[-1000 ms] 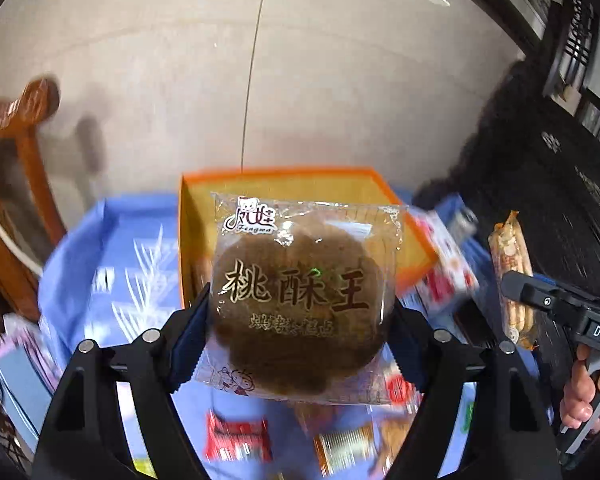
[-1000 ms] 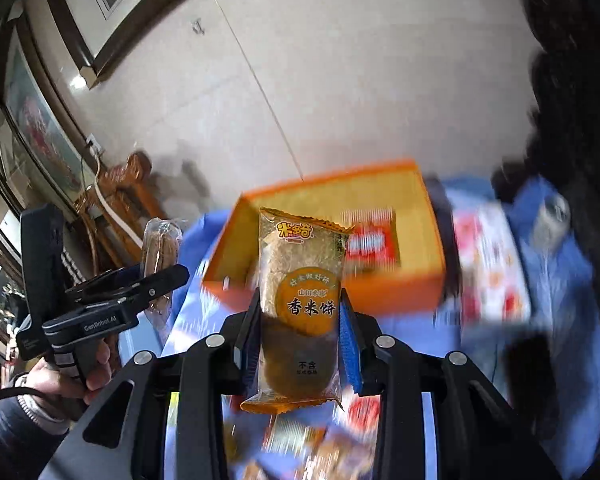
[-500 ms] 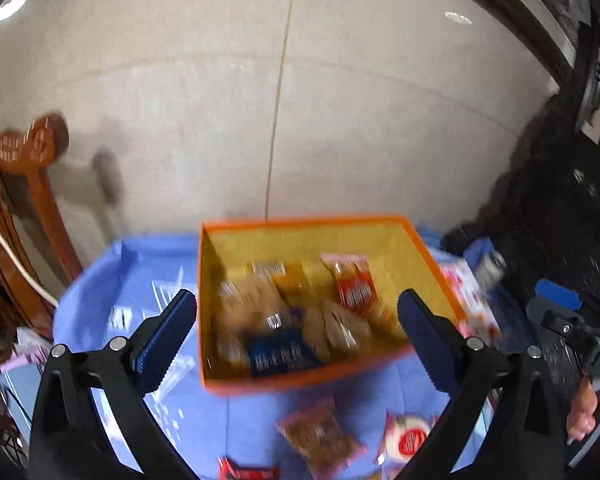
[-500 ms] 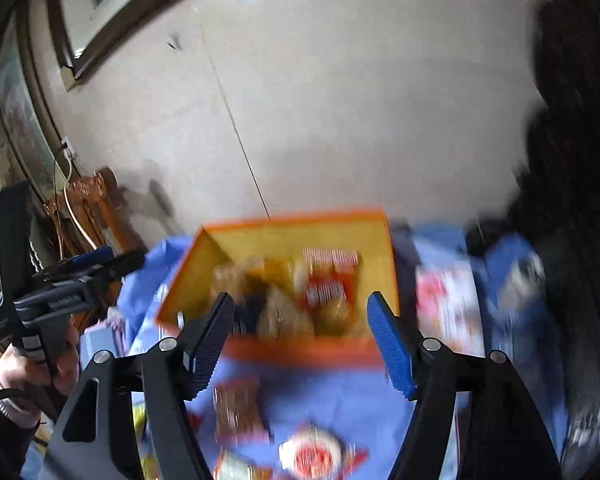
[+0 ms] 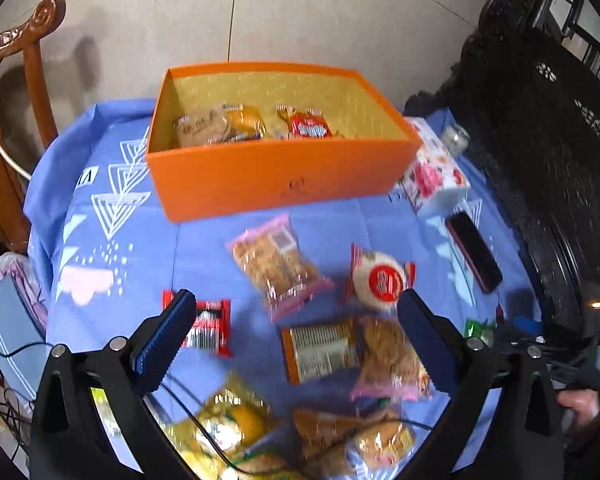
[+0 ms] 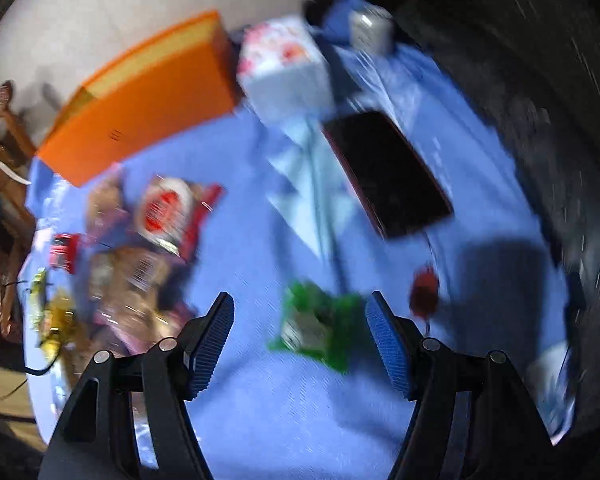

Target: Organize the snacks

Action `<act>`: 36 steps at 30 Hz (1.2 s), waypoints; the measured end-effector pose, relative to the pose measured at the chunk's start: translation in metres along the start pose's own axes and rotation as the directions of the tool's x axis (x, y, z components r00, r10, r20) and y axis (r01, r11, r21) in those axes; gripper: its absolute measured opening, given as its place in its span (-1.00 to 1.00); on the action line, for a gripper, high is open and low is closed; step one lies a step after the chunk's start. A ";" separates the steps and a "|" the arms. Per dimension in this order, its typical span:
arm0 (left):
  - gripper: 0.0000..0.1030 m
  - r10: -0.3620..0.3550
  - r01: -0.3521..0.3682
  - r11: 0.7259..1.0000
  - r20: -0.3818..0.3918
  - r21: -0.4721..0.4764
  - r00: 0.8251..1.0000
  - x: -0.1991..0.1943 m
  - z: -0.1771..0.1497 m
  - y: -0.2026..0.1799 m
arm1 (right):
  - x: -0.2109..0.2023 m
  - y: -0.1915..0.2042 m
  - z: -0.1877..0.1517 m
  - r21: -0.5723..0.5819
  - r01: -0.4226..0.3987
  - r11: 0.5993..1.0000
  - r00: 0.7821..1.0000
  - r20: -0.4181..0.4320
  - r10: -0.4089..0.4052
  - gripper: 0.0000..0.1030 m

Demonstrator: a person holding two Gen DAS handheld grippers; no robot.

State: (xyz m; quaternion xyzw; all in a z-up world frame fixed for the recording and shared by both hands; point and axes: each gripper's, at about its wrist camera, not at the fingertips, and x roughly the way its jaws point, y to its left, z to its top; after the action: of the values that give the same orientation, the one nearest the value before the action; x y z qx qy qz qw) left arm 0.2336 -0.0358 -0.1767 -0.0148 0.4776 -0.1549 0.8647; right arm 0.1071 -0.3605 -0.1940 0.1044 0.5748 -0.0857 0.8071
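Left wrist view: left gripper [image 5: 296, 344] spread wide, nothing grasped, above loose packets on the blue cloth [image 5: 120, 240]; brown-label packet [image 5: 320, 350] lies between its fingers. Right gripper [image 6: 300, 340] parted, empty, jaws just opened, over the green packet [image 6: 312, 326]. Orange box [image 5: 276, 176] beyond, partly filled. Packets look light, crinkly, slippery, crushable; best pinched across the short sides.
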 end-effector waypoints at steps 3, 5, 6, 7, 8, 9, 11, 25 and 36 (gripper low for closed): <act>0.91 0.007 -0.007 1.000 -0.001 0.005 1.000 -0.008 -0.010 -0.001 | 0.019 -0.006 -0.015 0.043 0.026 0.999 0.999 -0.023 -0.025 0.34; 0.91 0.015 -0.015 1.000 -0.001 0.005 1.000 -0.011 -0.013 0.000 | 0.024 -0.007 -0.018 0.060 0.007 0.998 1.000 -0.017 -0.006 0.32; 0.91 0.020 -0.020 1.000 0.000 0.006 1.000 -0.013 -0.014 0.000 | 0.025 -0.006 -0.019 0.060 0.001 0.998 1.000 -0.010 -0.001 0.28; 0.91 0.025 -0.025 1.000 -0.002 0.005 1.000 -0.013 -0.015 0.000 | 0.028 -0.003 -0.018 0.047 -0.001 0.999 1.000 -0.007 0.001 0.16; 0.91 0.027 -0.027 1.000 -0.004 0.003 1.000 -0.014 -0.017 0.000 | 0.032 0.000 -0.017 0.031 0.002 1.000 1.000 -0.011 -0.002 0.11; 0.91 0.026 -0.026 1.000 -0.007 0.002 1.000 -0.013 -0.018 0.000 | 0.035 0.002 -0.016 0.015 0.011 1.000 1.000 -0.023 -0.011 -0.04; 0.91 0.033 -0.033 0.999 -0.010 0.003 0.999 -0.012 -0.020 -0.001 | 0.041 0.005 -0.014 0.005 0.010 1.000 0.999 -0.045 -0.010 -0.16; 0.91 0.084 -0.094 0.991 -0.105 -0.095 0.991 0.054 0.001 0.015 | -0.009 0.043 0.001 0.017 -0.195 0.981 0.980 0.032 0.195 -0.25; 0.91 0.119 -0.186 0.958 -0.287 -0.220 0.951 0.172 0.026 0.025 | -0.018 0.076 0.013 -0.066 -0.234 0.970 0.971 0.031 0.236 -0.24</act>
State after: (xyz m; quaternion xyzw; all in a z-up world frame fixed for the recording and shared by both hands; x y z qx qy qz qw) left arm 0.3472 -0.0635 -0.3080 -0.0625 0.6064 -0.0279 0.7922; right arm 0.1329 -0.2907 -0.1670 0.1449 0.5451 0.0262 0.8253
